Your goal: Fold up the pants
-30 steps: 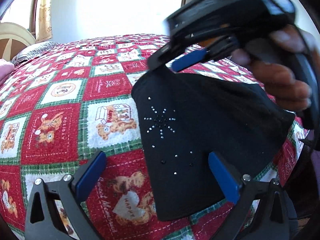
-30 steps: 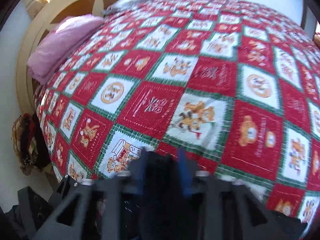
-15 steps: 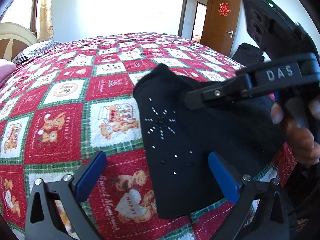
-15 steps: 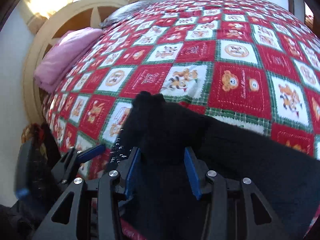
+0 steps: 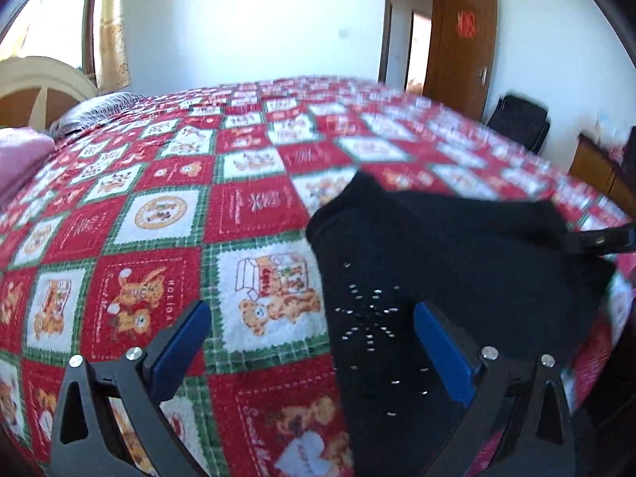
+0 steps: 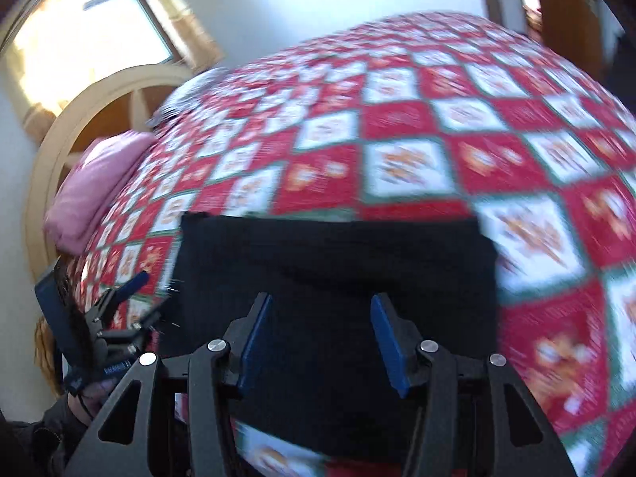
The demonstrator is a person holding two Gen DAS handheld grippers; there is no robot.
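Observation:
Black pants [image 5: 437, 254] with small studs lie folded on the red, white and green quilt [image 5: 167, 214], near the bed's front edge. My left gripper [image 5: 312, 348] hovers open, one pad over the quilt and the other over the pants' left part. In the right wrist view the pants [image 6: 338, 258] form a flat dark rectangle. My right gripper [image 6: 322, 342] is above its near part with its jaws opening. The cloth lies below the pads, not pinched. The right gripper's tip [image 5: 600, 238] shows at the pants' right edge. The left gripper [image 6: 119, 310] shows at the far left.
A pink pillow [image 6: 95, 187] and a curved wooden headboard [image 6: 79, 127] stand at the bed's head. A brown door [image 5: 461, 47] and a black bag [image 5: 516, 119] are beyond the far corner. Wide quilt lies beyond the pants.
The right gripper swung across from the pants' left corner to their right side. The bunched cloth it held between its pads now lies flat and its jaws have widened. The left gripper barely moved.

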